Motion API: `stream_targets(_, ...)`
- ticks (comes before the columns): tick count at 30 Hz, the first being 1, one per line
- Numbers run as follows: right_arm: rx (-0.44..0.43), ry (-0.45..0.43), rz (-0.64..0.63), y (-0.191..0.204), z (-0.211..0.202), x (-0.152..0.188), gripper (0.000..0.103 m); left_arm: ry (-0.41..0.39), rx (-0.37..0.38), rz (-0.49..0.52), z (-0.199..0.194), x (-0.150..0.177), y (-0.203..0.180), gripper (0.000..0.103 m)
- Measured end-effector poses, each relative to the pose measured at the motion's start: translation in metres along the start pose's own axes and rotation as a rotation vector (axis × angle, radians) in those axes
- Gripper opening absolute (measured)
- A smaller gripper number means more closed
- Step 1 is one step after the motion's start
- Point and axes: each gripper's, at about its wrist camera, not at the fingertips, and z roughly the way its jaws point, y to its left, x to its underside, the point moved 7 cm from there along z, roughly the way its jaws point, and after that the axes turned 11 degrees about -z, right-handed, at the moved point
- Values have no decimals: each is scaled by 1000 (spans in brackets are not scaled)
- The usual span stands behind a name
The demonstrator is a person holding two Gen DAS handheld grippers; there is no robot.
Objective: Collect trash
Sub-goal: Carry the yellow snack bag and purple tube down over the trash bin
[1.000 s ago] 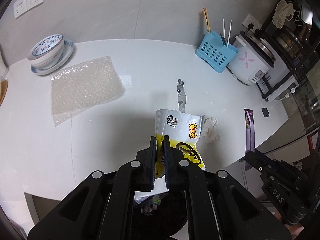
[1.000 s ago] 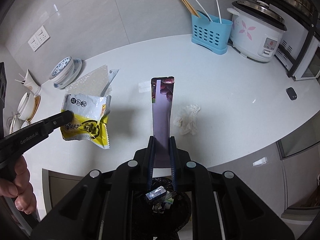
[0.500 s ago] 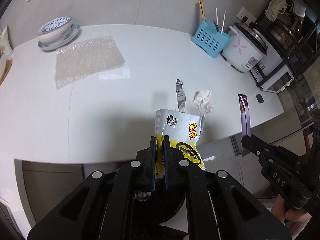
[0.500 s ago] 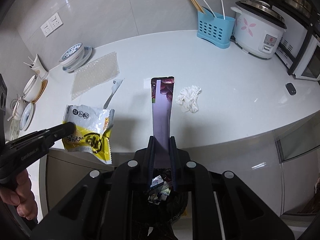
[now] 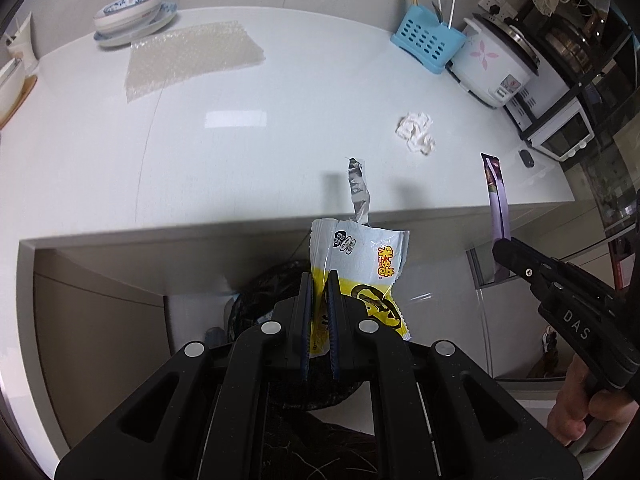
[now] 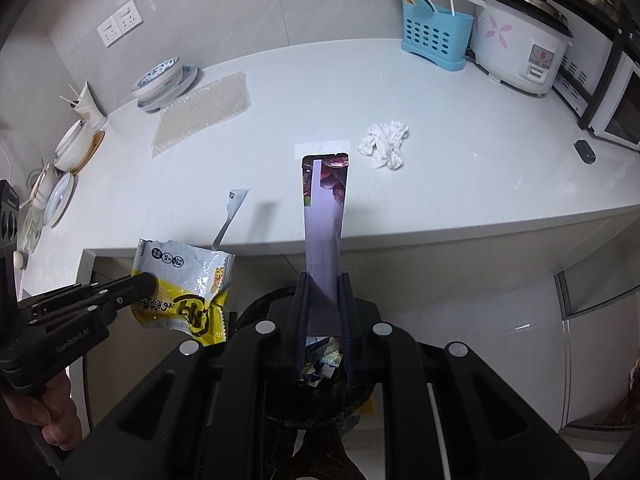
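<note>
You are partway through: the white counter [image 6: 460, 128] holds the bubble wrap sheet [image 6: 202, 110] and crumpled tissue [image 6: 385, 145], both left to collect. Below, the black bin [image 6: 320, 368] already holds wrappers. Your left gripper [image 5: 318, 312] pinches the yellow snack bag [image 5: 360, 264] and your right gripper [image 6: 323, 312] pinches the purple wrapper [image 6: 323, 216], both off the counter near the bin.

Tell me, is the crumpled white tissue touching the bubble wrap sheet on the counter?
Apart. The right wrist view shows the crumpled tissue and the bubble wrap with bare counter between them.
</note>
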Motion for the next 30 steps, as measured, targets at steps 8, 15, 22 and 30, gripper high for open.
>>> stream_targets(8,0,49,-19,5,21,34,13,38,-5,0,16,36,10,6)
stream_targets(15,-15,93,-32,9,44,62,13,35,-24,7,34,58,19,6)
stream_targets(22,-18,133,-39,9,70,85,13,72,-62,-12,68,78,34,6)
stream_targets(30,-30,168,-37,8,100,105,13,82,-101,1,99,88,42,6)
